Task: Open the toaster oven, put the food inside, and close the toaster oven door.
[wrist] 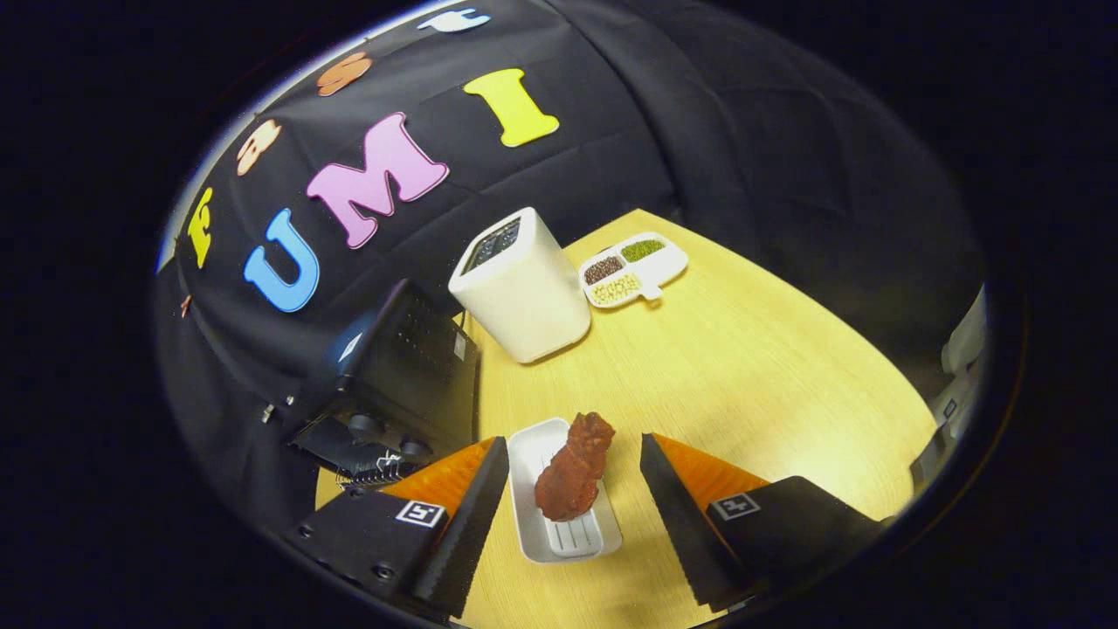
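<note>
Food pickup stage, oven door apparently already down.

Gripper (572, 489): spread wide, holding nothing, one finger to each side of the white tray (537, 454), pads not touching tray or food. Food (572, 480): reddish-brown piece, lying lengthwise on the tray, between the fingers, not yet gripped. Toaster oven (393, 367): dark, at the wooden table (742, 367) edge beside the left finger, seen at a steep angle; door seemingly dropped open, rack wires visible near the knobs, though not fully certain. White canister (524, 284) and divided dish of beans (633, 266): beyond the tray, well apart from the fingers. Done, by judgement: opening. Left: gripping food, placing inside, closing door.
</note>
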Tool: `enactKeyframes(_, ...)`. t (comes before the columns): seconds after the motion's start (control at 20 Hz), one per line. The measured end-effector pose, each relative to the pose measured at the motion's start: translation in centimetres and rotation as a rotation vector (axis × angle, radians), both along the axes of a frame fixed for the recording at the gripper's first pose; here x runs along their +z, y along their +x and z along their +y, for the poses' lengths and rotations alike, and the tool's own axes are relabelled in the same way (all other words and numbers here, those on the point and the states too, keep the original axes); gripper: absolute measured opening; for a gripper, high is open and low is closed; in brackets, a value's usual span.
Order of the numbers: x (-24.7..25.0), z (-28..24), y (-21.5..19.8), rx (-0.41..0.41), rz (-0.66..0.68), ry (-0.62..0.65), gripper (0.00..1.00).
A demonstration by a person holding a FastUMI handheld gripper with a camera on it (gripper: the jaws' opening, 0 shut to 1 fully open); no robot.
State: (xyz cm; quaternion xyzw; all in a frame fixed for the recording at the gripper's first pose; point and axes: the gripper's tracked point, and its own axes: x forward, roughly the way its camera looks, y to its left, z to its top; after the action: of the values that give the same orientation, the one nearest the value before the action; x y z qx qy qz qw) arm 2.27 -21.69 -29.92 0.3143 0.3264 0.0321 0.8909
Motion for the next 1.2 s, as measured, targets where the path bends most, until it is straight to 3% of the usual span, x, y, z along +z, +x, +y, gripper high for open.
enactKeyframes(0.05, -0.7, 0.3, 0.4, 0.013, 0.011, 0.029, 0.93)
enactKeyframes(0.3, -3.9, 1.8, 2.1, 0.059, 0.069, 0.158, 0.54)
enactKeyframes(0.35, -4.1, 2.2, 2.1, 0.078, 0.081, 0.183, 0.54)
enactKeyframes(0.4, -4.0, 2.3, 2.1, 0.080, 0.084, 0.217, 0.30)
enactKeyframes(0.45, -3.4, 2.4, 2.0, 0.074, 0.094, 0.254, 0.28)
enactKeyframes(0.5, -3.8, 2.7, 2.3, 0.075, 0.093, 0.270, 0.18)
enactKeyframes(0.75, -2.3, 1.3, 2.7, 0.033, 0.056, 0.221, 0.13)
enactKeyframes(0.95, 2.6, 0.3, 2.7, -0.038, -0.021, 0.228, 0.13)
enactKeyframes(1.2, 10.3, 5.0, 1.1, -0.076, -0.131, 0.272, 0.12)
